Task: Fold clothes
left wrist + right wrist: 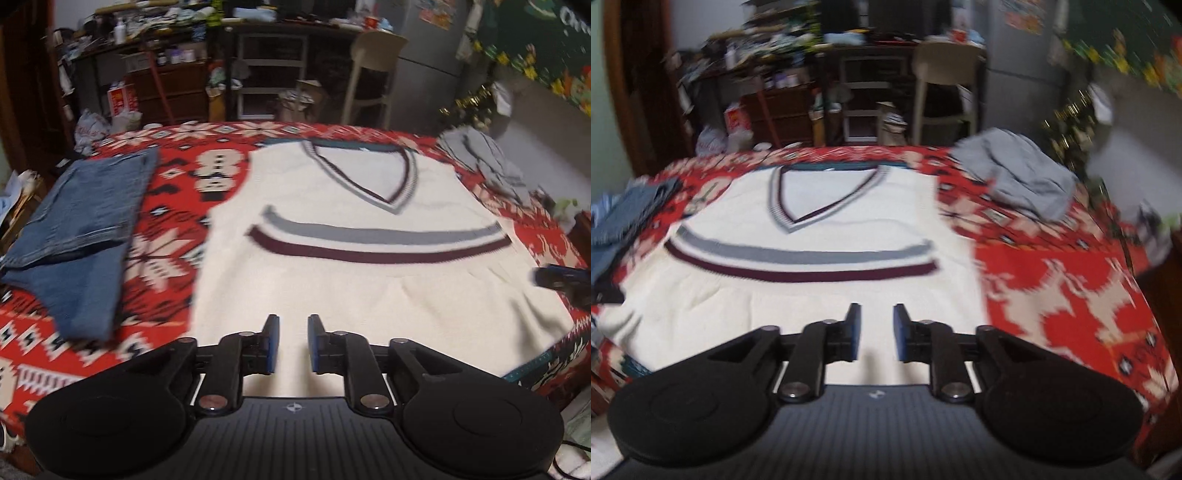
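A cream V-neck knit vest (332,206) (827,221) with one grey and one maroon chest stripe lies flat on the red patterned blanket (173,206) (1052,280), neck away from me. My left gripper (293,341) hovers open over the vest's near hem, left of centre, with nothing between its blue pads. My right gripper (876,330) is open too, above the hem's right part. The right gripper's tip (554,278) shows at the vest's right edge in the left wrist view.
Folded blue jeans (85,229) (624,214) lie on the blanket left of the vest. A crumpled grey garment (487,162) (1019,177) sits at the far right. Beyond the bed stand a beige chair (373,70) and cluttered shelves (166,74).
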Available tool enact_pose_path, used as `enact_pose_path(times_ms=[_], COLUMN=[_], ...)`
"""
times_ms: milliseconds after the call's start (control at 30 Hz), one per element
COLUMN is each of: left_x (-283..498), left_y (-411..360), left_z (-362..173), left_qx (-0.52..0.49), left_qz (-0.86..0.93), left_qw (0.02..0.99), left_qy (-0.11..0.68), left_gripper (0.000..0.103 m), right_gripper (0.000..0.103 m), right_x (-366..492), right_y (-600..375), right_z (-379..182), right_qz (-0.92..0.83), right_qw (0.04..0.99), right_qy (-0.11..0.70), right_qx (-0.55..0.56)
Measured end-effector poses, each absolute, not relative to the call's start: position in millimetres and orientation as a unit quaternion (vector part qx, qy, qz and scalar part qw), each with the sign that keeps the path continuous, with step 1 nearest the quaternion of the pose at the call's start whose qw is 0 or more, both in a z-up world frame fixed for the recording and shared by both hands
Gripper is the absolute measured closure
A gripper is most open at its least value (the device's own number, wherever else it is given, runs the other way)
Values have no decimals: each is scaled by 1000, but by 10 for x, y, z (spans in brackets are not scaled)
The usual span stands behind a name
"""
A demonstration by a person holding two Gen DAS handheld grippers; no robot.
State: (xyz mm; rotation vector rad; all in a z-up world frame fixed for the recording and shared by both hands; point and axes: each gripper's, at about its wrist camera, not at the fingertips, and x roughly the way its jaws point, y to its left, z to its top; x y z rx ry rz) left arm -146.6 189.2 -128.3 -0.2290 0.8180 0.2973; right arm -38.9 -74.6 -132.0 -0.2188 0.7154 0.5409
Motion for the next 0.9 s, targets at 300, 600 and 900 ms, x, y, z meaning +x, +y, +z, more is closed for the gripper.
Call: enact_pose_path(times_ms=[300, 600, 900], left_x=[-1335, -1355, -1354], left_y=[1749, 1851, 1831], left_z=[-1433, -1525, -1534], left_qx=[-121, -134, -133], left_qz=[122, 144, 144], left_qw=[893, 883, 882], left_qy=[416, 427, 429], left_gripper=[79, 79, 72], right_gripper=[15, 1, 1], right_x=[-540, -633, -608], right_y=[-497, -482, -492], right_z=[-1813, -1937, -1929], right_qz=[240, 245, 250], right_qw=[894, 895, 895], right_qy=[363, 357, 355], right_qx=[-104, -110, -108])
